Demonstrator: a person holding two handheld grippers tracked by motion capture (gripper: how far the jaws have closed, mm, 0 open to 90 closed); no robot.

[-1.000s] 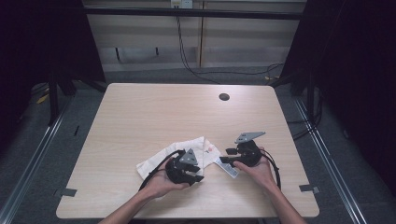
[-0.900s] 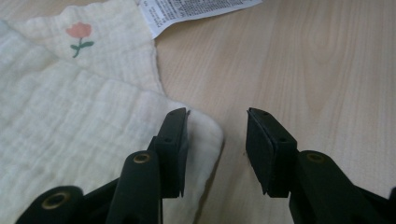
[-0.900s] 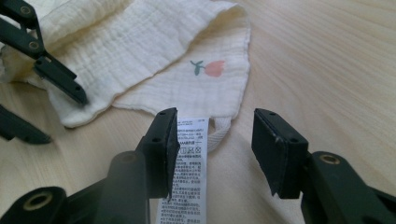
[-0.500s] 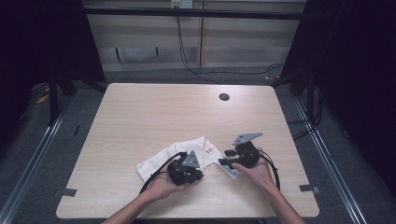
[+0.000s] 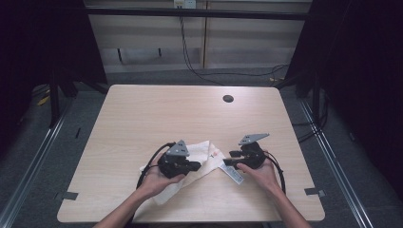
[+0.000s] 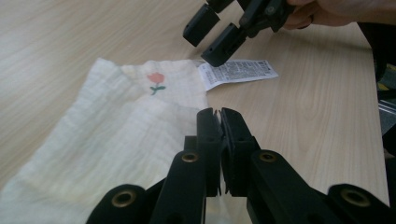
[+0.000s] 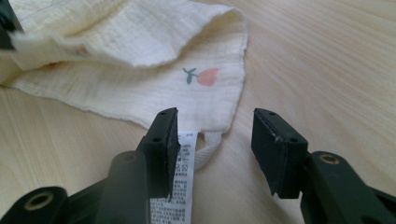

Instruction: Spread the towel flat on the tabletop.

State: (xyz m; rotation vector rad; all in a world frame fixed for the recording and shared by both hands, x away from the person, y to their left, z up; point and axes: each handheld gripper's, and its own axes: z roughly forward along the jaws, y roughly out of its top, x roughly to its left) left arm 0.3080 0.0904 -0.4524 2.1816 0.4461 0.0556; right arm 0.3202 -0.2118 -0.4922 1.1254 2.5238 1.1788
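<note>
Since a second ago, my left gripper point(image 5: 194, 166) has closed its jaws and lifted a little, pulling up a fold of the cream cloth point(image 5: 202, 151). In the left gripper view its jaws point(image 6: 220, 112) are pressed together; a sliver of cloth seems caught between them, and the right gripper view shows a raised fold at the upper left. My right gripper point(image 5: 227, 162) has kept its place, its jaws spread, with nothing pinched; in its own view point(image 7: 215, 135) the left jaw hovers over the white care label point(image 7: 181, 186) and the loop point(image 7: 205, 148) sewn at the cloth's corner.

The cloth lies rumpled on the wooden worktop point(image 5: 157, 114), near the front edge between my two hands. A small red flower with a green stem point(image 6: 156, 81) is printed near its corner. The label's fine black print point(image 6: 238, 71) is too small to read. A round hole point(image 5: 228, 99) sits far across the worktop.
</note>
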